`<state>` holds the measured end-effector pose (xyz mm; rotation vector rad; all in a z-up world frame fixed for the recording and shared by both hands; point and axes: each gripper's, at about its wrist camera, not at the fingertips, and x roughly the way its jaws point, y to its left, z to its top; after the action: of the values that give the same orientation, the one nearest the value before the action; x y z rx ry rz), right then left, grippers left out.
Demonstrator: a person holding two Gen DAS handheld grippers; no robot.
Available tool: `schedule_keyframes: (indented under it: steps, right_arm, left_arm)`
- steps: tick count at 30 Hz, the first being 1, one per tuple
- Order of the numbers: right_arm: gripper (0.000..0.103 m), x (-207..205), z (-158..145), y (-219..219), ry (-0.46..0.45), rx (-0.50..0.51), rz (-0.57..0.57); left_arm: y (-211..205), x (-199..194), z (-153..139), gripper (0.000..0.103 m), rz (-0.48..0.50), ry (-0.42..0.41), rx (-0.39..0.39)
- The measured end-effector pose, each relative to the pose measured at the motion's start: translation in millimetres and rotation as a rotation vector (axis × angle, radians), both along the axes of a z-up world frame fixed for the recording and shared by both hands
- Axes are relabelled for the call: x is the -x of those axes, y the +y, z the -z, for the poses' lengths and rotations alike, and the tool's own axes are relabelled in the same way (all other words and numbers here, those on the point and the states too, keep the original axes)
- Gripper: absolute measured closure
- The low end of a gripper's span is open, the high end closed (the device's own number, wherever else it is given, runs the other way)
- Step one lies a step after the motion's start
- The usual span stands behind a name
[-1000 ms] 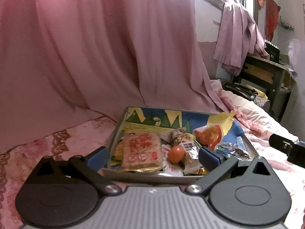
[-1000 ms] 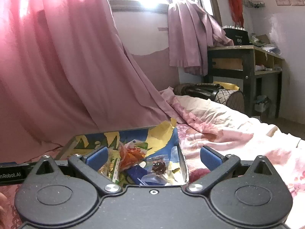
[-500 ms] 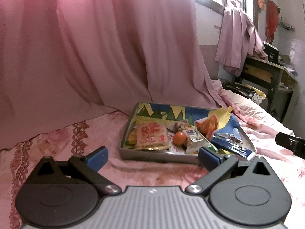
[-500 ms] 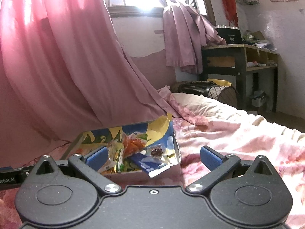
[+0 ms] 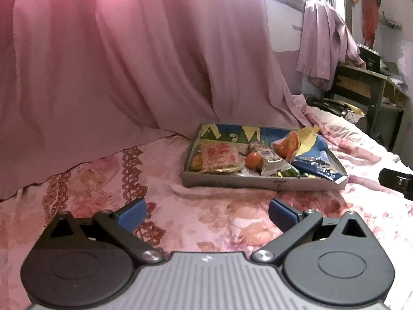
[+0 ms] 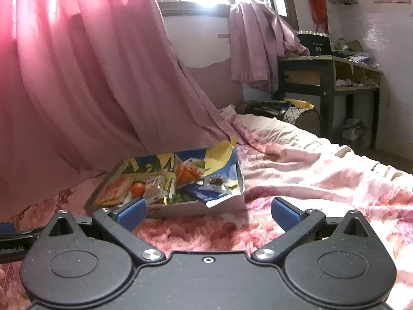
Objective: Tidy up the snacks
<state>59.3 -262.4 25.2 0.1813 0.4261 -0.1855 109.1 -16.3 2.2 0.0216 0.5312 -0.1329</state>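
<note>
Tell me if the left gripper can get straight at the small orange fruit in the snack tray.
Probably yes. The left gripper is open and empty, with only bare bedspread before the tray. The orange fruit lies uncovered, though packets crowd it and the near wall means reaching from above.

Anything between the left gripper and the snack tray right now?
Nothing visible. The left gripper is open and empty, and only bare floral bedspread lies between it and the near wall of the snack tray. The right gripper is also open, off to the side, not in that path.
</note>
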Motion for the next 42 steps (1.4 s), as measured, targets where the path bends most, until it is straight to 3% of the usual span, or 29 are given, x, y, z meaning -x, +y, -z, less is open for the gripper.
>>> schedule_keyframes:
  steps: [13,27,42]
  right_arm:
    - [0.001,24,8,7,0.069,0.003,-0.015]
    - [0.001,32,15,15,0.111,0.021,-0.022]
    - [0.001,30,18,16,0.129,0.023,-0.025]
  left_arm:
    - [3,29,4,0.000,-0.019,0.029,-0.010]
    - [7,33,11,0.000,-0.052,0.104,-0.004]
    - [6,34,11,0.000,-0.049,0.108,-0.007]
